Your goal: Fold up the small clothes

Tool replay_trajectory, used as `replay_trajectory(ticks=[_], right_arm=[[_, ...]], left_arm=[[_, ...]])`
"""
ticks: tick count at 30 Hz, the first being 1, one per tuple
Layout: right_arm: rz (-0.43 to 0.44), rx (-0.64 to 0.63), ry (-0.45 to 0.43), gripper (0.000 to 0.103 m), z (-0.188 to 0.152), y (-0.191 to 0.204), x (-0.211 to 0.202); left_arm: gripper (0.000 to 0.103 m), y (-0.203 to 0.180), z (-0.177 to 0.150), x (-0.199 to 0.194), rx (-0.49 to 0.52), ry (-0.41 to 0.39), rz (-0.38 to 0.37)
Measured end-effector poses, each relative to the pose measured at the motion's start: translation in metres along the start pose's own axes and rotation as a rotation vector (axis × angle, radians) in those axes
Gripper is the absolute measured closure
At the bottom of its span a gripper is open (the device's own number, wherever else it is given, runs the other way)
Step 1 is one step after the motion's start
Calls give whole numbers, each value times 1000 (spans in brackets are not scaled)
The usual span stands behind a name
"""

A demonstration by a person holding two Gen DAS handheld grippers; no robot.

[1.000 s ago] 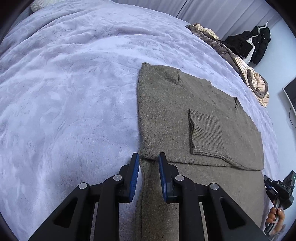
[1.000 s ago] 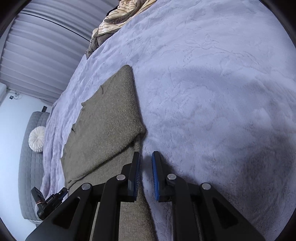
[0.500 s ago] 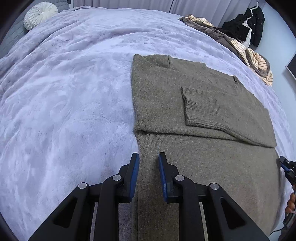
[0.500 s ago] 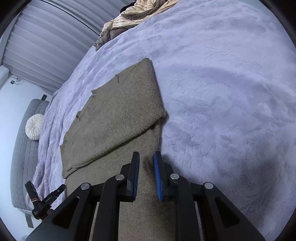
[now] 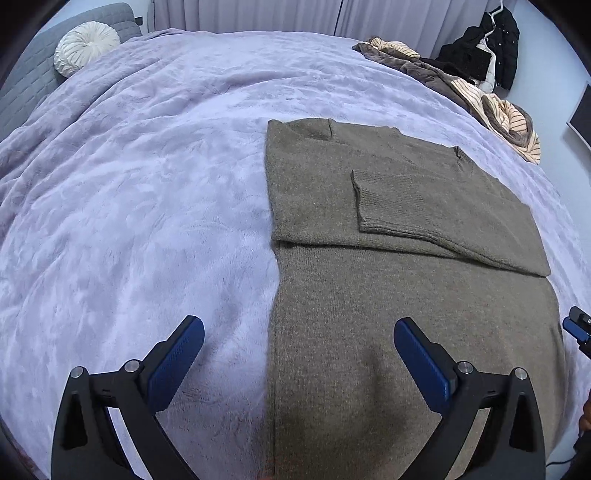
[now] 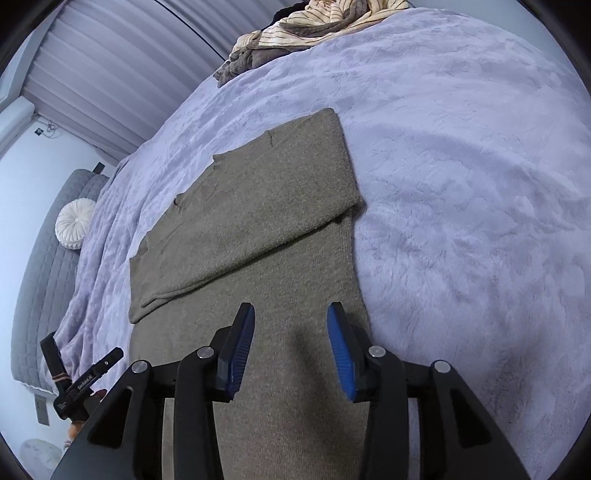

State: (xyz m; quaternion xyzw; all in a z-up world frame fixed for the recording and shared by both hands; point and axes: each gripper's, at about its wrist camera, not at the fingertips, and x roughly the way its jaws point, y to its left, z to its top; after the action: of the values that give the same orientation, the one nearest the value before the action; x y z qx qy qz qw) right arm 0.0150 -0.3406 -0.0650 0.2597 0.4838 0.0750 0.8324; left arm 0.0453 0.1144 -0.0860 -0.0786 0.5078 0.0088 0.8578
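An olive-brown knit sweater [image 5: 406,295] lies flat on the lilac bed cover [image 5: 129,203], its sleeves folded across the chest, one ribbed cuff [image 5: 369,199] on top. My left gripper [image 5: 297,347] is open and empty, its jaws straddling the sweater's left edge near the hem. My right gripper [image 6: 291,332] is open and empty above the sweater [image 6: 251,229] by its right edge. The other gripper [image 6: 85,384] shows at the lower left of the right wrist view.
A heap of striped and brown clothes [image 5: 480,96] lies at the bed's far right, also in the right wrist view [image 6: 314,26]. A round white cushion [image 5: 85,46] rests at the grey headboard. A black jacket [image 5: 487,51] hangs by the curtains.
Both grippers have opened from shut and pulled back toward the sweater's hem, so more of the sweater shows. The sweater lies still.
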Motion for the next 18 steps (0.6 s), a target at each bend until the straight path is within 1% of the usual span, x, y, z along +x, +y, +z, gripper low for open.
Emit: replay_trajectory(ticks=[1,2,6,10,14,16,18], right_arm=[[4,-3,3,52,-4,2,-1],[12,-5,6,52,-8,3,-3],[35,-9,4,52,-23,5,-11],[53,-11,3,50,-39,5,-20],[93,14,-7,49,-55,-2,-30],[111,31,-12,41,-63,-7,-33],[146,49,-23,41,-72,-13,-37]], left_arm=[[0,0,-3,0,4,6,16],[0,1,-7,0,6,12,27],[0,2,-24,-8,23,29,-5],[0,2,-42,-23,39,21,-17],[0,5,-62,-34,50,23,-22],[0,8,-71,-38,43,24,-34],[0,12,-81,-44,23,13,-65]])
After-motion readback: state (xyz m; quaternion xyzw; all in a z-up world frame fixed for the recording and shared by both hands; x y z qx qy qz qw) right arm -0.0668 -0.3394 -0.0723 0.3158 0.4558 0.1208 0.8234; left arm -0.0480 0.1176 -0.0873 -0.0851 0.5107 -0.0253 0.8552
